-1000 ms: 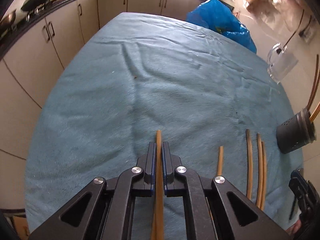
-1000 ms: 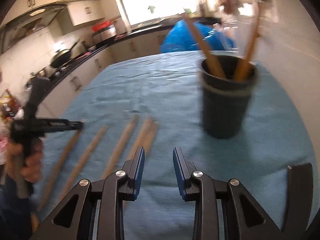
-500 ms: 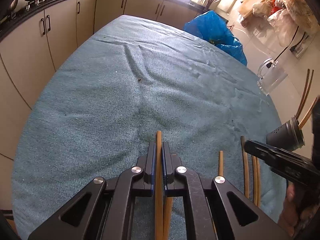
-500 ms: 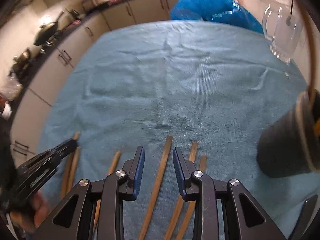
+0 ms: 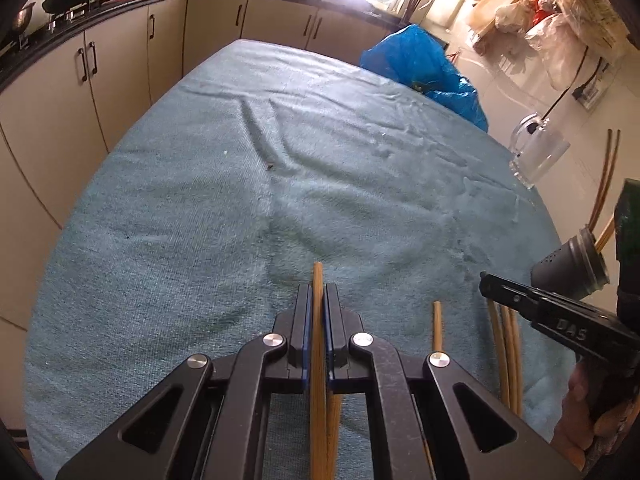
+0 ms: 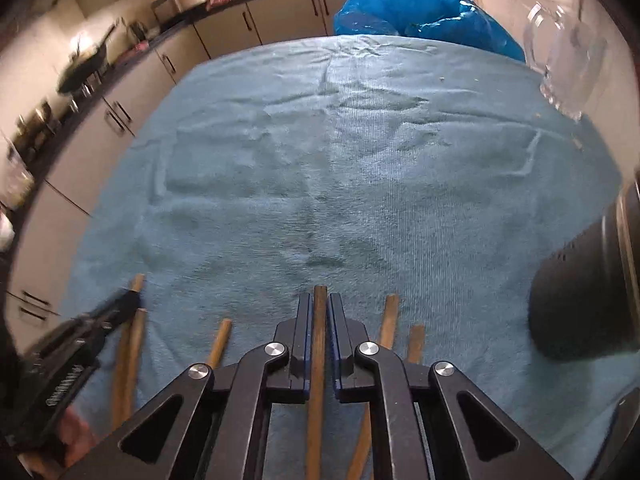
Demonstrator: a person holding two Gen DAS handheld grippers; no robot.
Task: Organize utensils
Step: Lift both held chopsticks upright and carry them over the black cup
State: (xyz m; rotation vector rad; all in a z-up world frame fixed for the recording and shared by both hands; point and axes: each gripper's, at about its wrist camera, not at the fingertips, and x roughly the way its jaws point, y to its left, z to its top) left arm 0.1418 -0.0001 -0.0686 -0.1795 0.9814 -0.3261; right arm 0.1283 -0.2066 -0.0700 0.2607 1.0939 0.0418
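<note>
Because each gripper pinches only one thin chopstick near its far end, the long free part could swing or slip out when lifted, and may miss the holder's mouth. The left gripper (image 5: 319, 312) is closed on a chopstick (image 5: 318, 360) that runs straight between its pads, tip just past them. The right gripper (image 6: 320, 314) is clamped on a darker chopstick (image 6: 318, 360) in the same way. Loose chopsticks (image 6: 388, 324) lie just beside it on the blue towel (image 6: 320, 160); one may be dragged along, though blur hides any contact. Farther right stands the dark holder (image 6: 588, 300).
</note>
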